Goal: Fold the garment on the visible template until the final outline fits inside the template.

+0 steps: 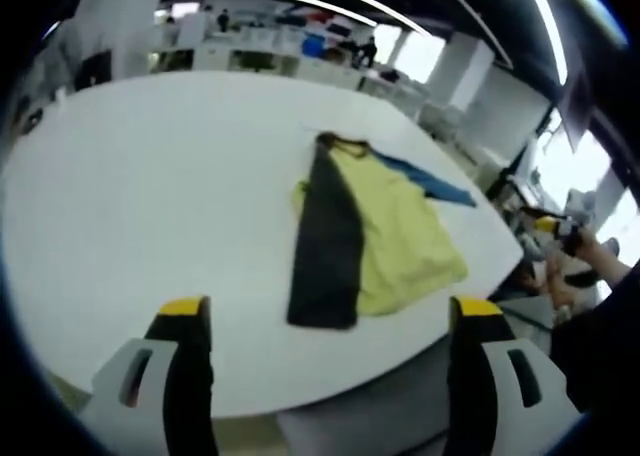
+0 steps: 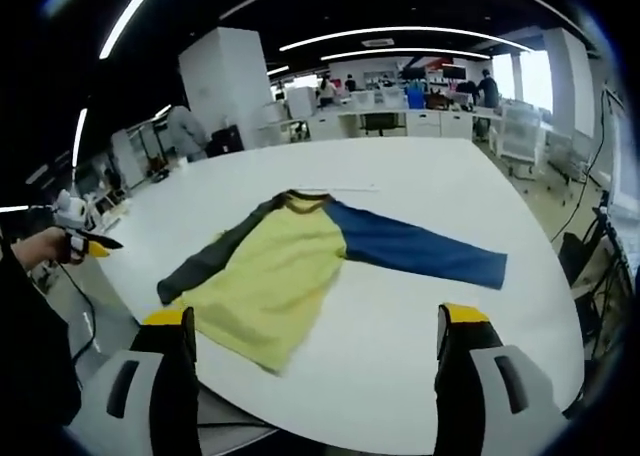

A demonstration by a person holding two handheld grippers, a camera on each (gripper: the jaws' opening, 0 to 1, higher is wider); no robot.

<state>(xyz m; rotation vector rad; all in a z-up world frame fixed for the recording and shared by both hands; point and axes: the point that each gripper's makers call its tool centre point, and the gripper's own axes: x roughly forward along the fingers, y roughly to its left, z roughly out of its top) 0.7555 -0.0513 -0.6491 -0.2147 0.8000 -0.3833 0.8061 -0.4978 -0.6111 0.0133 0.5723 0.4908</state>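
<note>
Looking at the shirt [image 2: 290,266] by my worktop [image 2: 420,326] edge: dark sleeve [image 1: 325,241] folded in, blue sleeve [image 2: 420,246] still spread, so mostly undone; both my claws [image 2: 312,341] gape wide, holding nothing

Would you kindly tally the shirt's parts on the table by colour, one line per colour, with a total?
Yellow: 1, the body of the shirt
Blue: 1, the sleeve spread out flat
Dark grey: 1, the sleeve lying along the body's edge
Total: 3 colour parts on 1 shirt, lying on the white table.
</note>
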